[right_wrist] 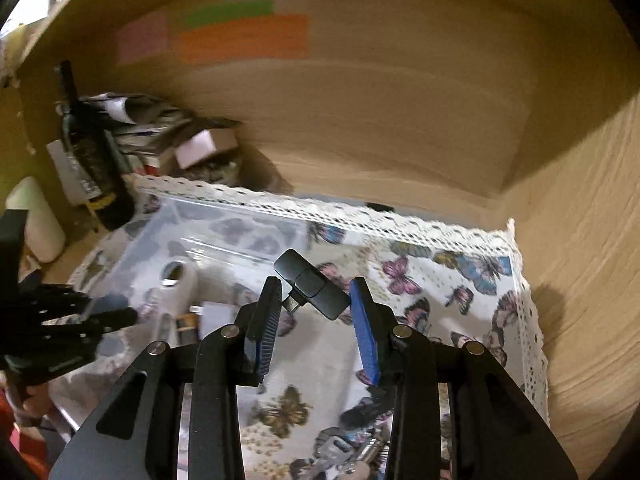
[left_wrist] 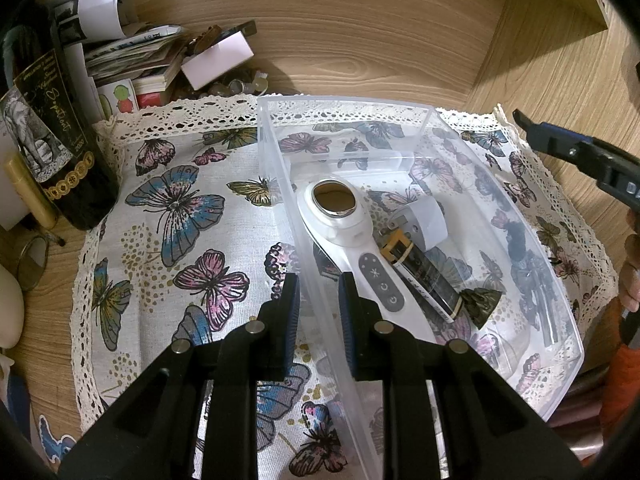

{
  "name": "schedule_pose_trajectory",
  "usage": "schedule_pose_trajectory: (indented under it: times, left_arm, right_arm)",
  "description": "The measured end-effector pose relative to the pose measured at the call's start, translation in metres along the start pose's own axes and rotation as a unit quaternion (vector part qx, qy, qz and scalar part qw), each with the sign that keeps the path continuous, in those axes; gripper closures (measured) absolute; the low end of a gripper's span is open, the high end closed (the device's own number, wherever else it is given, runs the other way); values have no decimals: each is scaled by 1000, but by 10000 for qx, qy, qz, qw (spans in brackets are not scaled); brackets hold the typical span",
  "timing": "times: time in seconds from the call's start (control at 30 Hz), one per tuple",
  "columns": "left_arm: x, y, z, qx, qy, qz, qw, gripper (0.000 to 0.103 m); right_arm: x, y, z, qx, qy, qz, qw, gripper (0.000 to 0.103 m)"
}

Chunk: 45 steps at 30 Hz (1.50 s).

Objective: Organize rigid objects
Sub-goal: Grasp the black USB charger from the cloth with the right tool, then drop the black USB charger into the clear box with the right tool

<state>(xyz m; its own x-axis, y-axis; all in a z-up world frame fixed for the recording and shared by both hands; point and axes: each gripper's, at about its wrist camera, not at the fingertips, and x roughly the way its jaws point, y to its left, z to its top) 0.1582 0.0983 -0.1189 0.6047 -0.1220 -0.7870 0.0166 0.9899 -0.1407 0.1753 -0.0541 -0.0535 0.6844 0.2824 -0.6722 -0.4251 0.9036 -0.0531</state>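
Butterfly-print lace-edged cloth (left_wrist: 168,208) carries your clear plastic bin (left_wrist: 560,320); your left gripper (left_wrist: 319,300) is clamped on its near wall. Already in: white handheld device with oval window (left_wrist: 340,216), black-and-yellow tube (left_wrist: 424,276), white plug (left_wrist: 426,220). Your right gripper (right_wrist: 316,300) pinches a black USB-style dongle (right_wrist: 316,284) above the cloth, not binned yet. Keys (right_wrist: 340,452) at the right view's bottom edge look left over: blurred, cut off.

Butterfly cloth (left_wrist: 180,208) with lace edge — dark wine bottle (left_wrist: 48,128), stacked papers (left_wrist: 132,56).
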Motion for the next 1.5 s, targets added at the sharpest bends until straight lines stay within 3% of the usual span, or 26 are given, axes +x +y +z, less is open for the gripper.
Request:
schedule_pose_trajectory:
  times: [0.5, 0.63, 0.93, 1.2, 1.37, 1.5]
  left_arm:
    - [0, 1, 0, 17, -6, 4, 10000, 84]
    - [0, 1, 0, 15, -6, 0, 10000, 84]
    - [0, 1, 0, 14, -5, -5, 10000, 84]
    - [0, 1, 0, 13, -4, -6, 10000, 84]
    - [0, 1, 0, 16, -11, -2, 10000, 84]
    - [0, 1, 0, 33, -9, 3, 10000, 84]
  right_arm:
    - [18, 41, -20, -460, 509, 475, 9965, 71]
    - [22, 53, -26, -761, 564, 344, 9949, 71]
    - [31, 61, -29, -853, 856, 490, 9915, 71]
    - [11, 49, -18, -632, 576, 475, 9952, 70]
    - [-13, 28, -10, -326, 207, 241, 9990, 65]
    - [-19, 10, -11, -94, 158, -17, 9998, 62]
